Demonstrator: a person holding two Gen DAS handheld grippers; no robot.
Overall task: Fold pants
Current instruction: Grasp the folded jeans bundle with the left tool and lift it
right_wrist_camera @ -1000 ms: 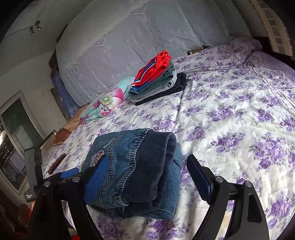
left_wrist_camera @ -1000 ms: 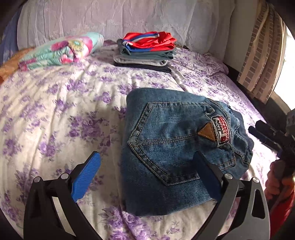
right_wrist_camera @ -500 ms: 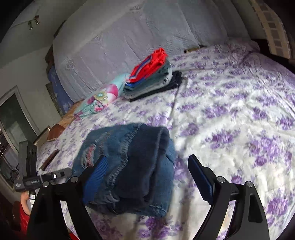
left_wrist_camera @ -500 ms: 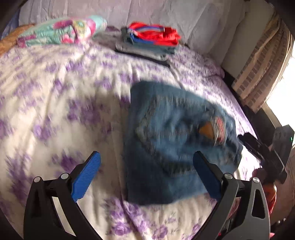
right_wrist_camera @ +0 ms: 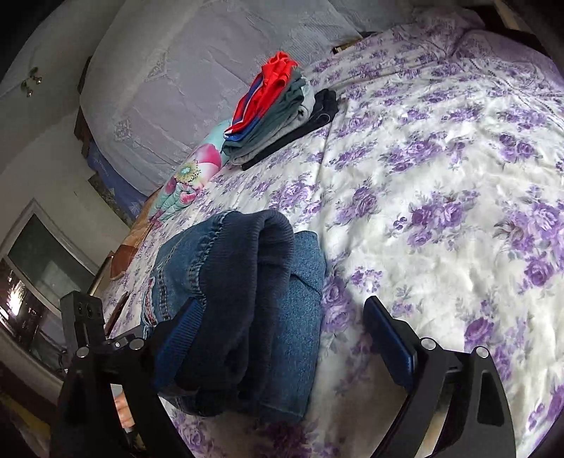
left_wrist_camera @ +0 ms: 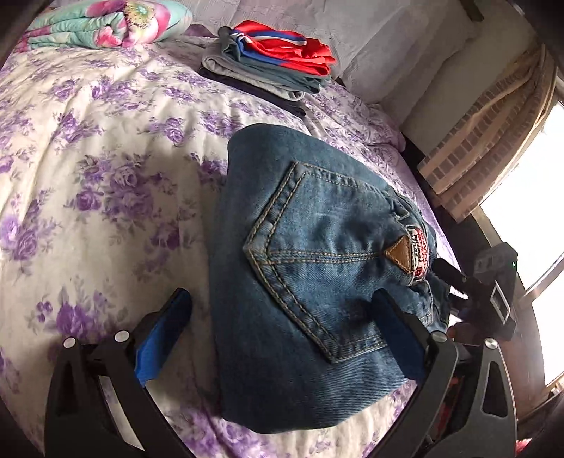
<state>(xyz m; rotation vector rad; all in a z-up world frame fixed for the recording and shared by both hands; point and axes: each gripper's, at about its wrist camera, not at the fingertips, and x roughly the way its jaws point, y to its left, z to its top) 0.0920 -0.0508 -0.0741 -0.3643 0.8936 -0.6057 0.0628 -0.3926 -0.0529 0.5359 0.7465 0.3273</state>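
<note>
Folded blue denim pants (left_wrist_camera: 310, 274) lie in a thick bundle on the floral bedspread, back pocket up. In the right wrist view the pants (right_wrist_camera: 253, 317) show their ribbed waistband end. My left gripper (left_wrist_camera: 282, 338) is open, jaws wide, straddling the bundle's near edge from above. My right gripper (right_wrist_camera: 285, 338) is open too, its left finger by the waistband, its right finger over bare sheet. The right gripper also shows in the left wrist view (left_wrist_camera: 458, 282) at the pants' far right end.
A stack of folded clothes (left_wrist_camera: 271, 63) with a red top sits near the headboard, also in the right wrist view (right_wrist_camera: 278, 116). A floral rolled blanket (left_wrist_camera: 102, 24) lies at the back left. Curtain and window (left_wrist_camera: 500, 148) stand at the right.
Both grippers have closed in on the folded pants, which look larger and nearer. The left view has tilted and shifted over the bundle. Both stay open.
</note>
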